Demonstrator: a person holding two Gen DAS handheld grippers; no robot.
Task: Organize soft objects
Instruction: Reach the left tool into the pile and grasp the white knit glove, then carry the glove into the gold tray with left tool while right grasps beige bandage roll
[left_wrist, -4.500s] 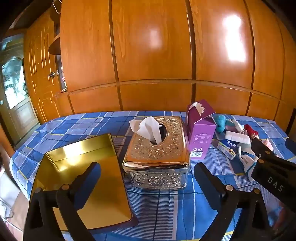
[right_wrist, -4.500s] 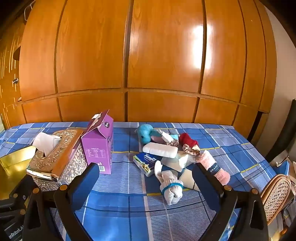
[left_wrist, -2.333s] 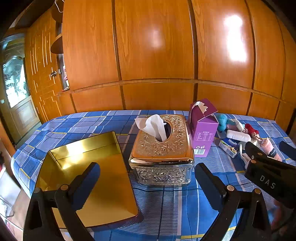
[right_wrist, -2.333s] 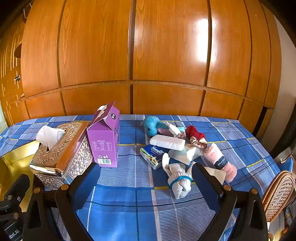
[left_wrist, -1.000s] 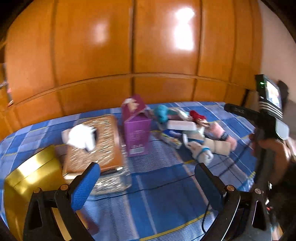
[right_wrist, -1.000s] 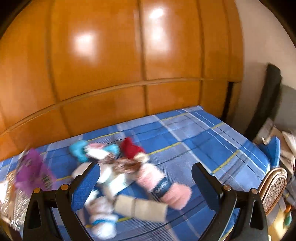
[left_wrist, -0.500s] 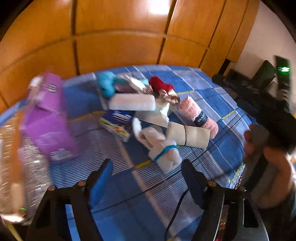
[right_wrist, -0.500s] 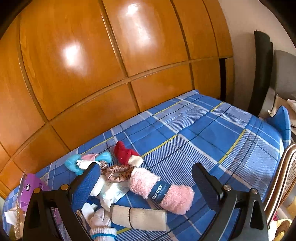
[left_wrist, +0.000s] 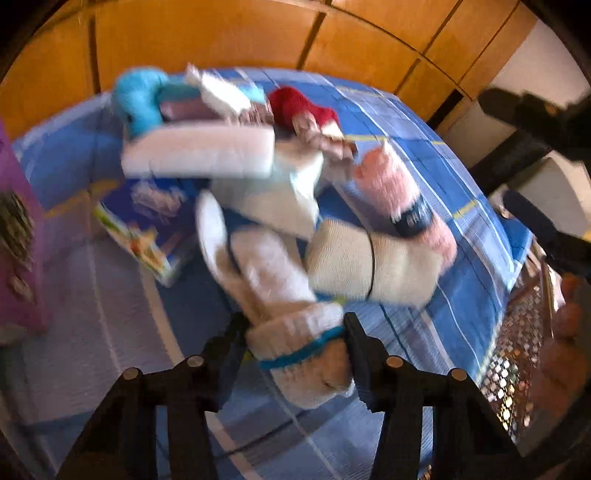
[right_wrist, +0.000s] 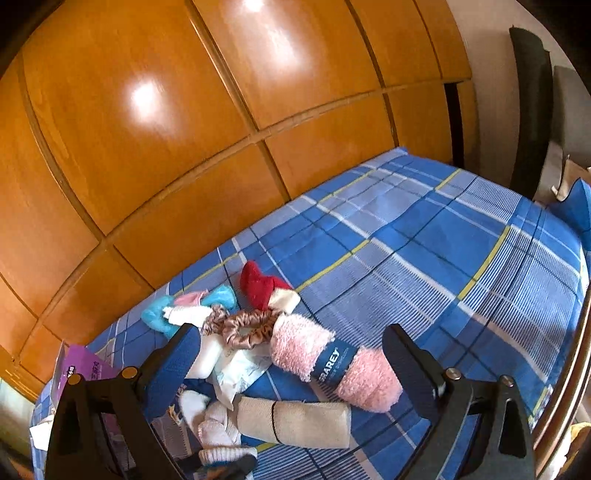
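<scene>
Since the earlier frame, your left gripper (left_wrist: 295, 334) has swung away from the tissue boxes and dropped onto the pile of soft items on the worktop (right_wrist: 424, 236). Its jaws have just been closing and now straddle the white rolled socks with a blue band (left_wrist: 295, 325); blur prevents confirming that the pads press on them. Your right gripper (right_wrist: 291, 354) hovers above the pink towel roll (right_wrist: 332, 362), jaws wide apart and empty. Progress is at the start: no item has been sorted. The beige roll (right_wrist: 295, 424), red sock (right_wrist: 258, 284), scrunchie (right_wrist: 247, 328) and turquoise plush (right_wrist: 155, 314) all remain heaped together.
</scene>
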